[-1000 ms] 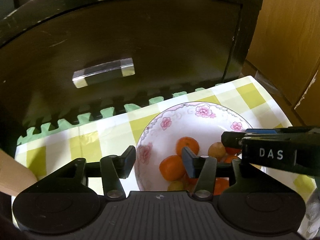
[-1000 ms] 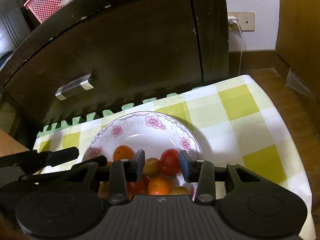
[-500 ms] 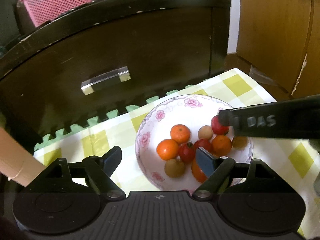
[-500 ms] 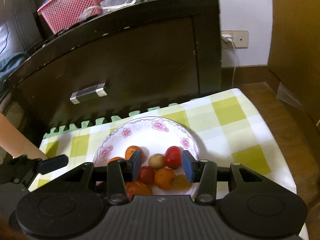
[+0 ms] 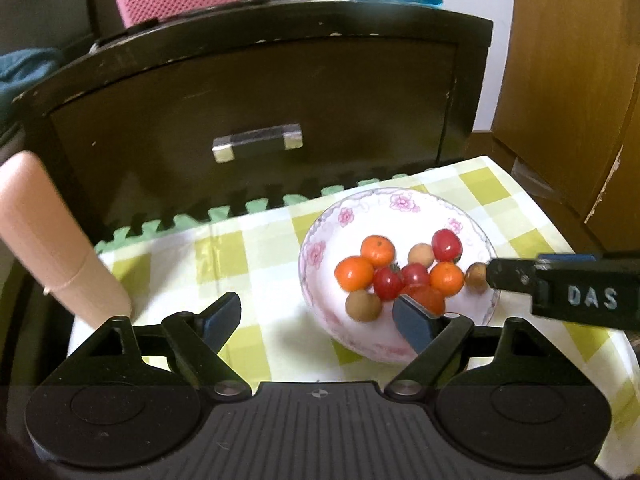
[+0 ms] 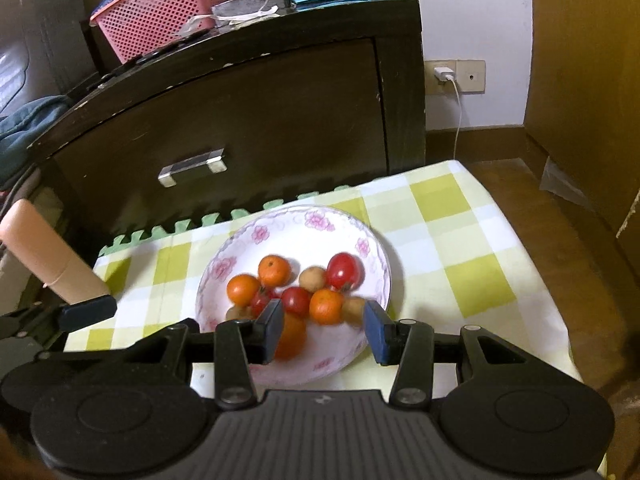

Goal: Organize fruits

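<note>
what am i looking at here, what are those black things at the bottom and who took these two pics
The black things are handheld tongs, one in each of a person's hands, each with a camera looking forward along its fingers. One picture is from the left tongs, the other from the right tongs. Both are open and hold nothing. Below them a flowered bowl sits on a green-checked cloth; it holds small oranges, red tomatoes and brownish fruits. A dark cabinet stands behind.
</note>
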Motion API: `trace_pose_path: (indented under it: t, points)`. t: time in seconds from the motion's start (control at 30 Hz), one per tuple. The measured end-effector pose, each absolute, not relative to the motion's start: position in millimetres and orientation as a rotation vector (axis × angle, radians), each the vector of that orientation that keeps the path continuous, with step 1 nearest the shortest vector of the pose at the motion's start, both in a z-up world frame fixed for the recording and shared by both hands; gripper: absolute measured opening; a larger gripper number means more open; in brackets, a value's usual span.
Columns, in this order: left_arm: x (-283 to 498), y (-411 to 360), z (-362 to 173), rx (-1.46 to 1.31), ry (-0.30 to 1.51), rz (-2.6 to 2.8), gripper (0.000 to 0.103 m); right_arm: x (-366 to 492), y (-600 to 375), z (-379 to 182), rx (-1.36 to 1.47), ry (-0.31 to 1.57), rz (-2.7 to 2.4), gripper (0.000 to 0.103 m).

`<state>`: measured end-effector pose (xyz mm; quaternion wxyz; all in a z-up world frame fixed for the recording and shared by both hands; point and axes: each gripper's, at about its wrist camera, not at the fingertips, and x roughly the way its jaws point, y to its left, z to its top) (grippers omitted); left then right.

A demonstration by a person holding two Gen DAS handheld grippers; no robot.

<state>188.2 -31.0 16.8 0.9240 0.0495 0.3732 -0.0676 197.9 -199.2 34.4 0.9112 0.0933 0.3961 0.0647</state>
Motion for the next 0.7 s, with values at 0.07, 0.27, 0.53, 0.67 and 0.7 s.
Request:
trace_pose_path:
  t: [0.07,0.27,0.53,0.67,0.7]
  points:
    - [182.8,-27.2,16.3,0.089,0.763,-0.130,0.088,188.6,-196.6,33.1,0.190,0.824,0.141,0.042]
    - [165.1,-17.3,17.9,0.072,0.756,-0.119,0.089,164.9,-187.8,32.5,0.178,0.830,0.160,0.042]
    - [148.0,-15.3,14.3,0.096,0.765,-0.081,0.103,145.2,-182.6,30.9,0.181,0.840,0.175,0.042]
    - [139.0,-17.1,17.0,0.122,0.742,-0.076,0.103,136.9,-184.9,29.9,0.194,0.841,0.171,0.042]
    - [137.2,-16.5,17.8,0.115,0.739,-0.081,0.103,134.8,-185.7,30.1,0.196,0.839,0.170,0.042]
